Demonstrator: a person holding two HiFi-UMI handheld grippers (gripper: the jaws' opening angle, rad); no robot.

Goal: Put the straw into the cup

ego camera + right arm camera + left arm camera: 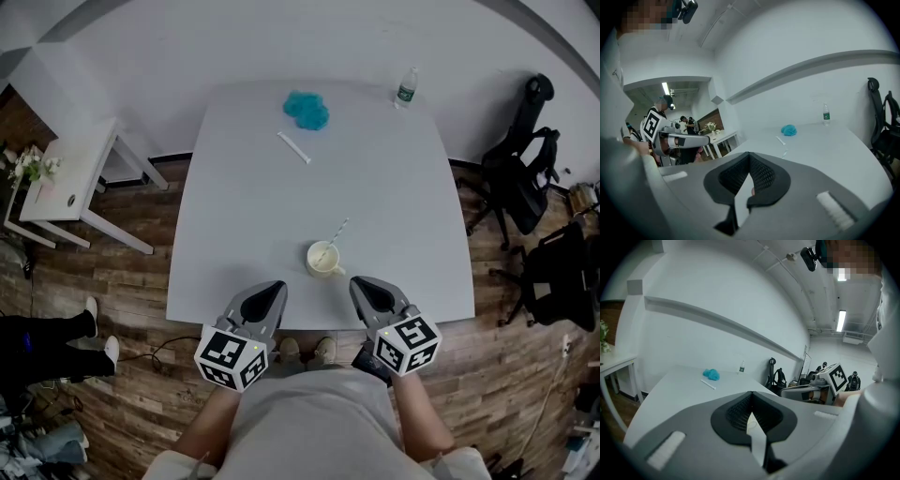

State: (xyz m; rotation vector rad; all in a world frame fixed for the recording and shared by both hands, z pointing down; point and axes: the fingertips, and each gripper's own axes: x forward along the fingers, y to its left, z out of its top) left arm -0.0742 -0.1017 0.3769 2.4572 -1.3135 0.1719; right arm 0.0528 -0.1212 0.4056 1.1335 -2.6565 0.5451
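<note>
Grey shirt (314, 422) of the person fills 6 o'clock in the head view, forearms reaching up to both tools. Left gripper (273, 290) sits at about 7 o'clock and right gripper (360, 284) at about 5 o'clock. Both tips lie over the near edge of the pale grey square table (244, 206), with the marker cubes hanging off it above the wood-plank floor (122, 281).

Left gripper view: jaws pressed together at the tips, nothing between them. Right gripper view: same, jaws closed tip to tip and empty. Neither touches the cup.

Cream round cup (324, 258) stands near the near edge, just beyond and between the two grippers. Striped paper straw (337, 233) has its lower end inside the cup and leans toward 1 o'clock.

Wide bare tabletop runs from the cup toward 12 o'clock, with free space on both sides of the cup too. Thin white stick (293, 147) lies at about 12 o'clock, well apart from the cup. Turquoise crumpled cloth (307, 110) is just past it, near the far edge. Clear plastic bottle (406, 87) stands upright at the 1 o'clock corner.

Off the table, black office chairs (525, 178) crowd 3 o'clock and a small white side table (70, 173) stands at 10 o'clock.
</note>
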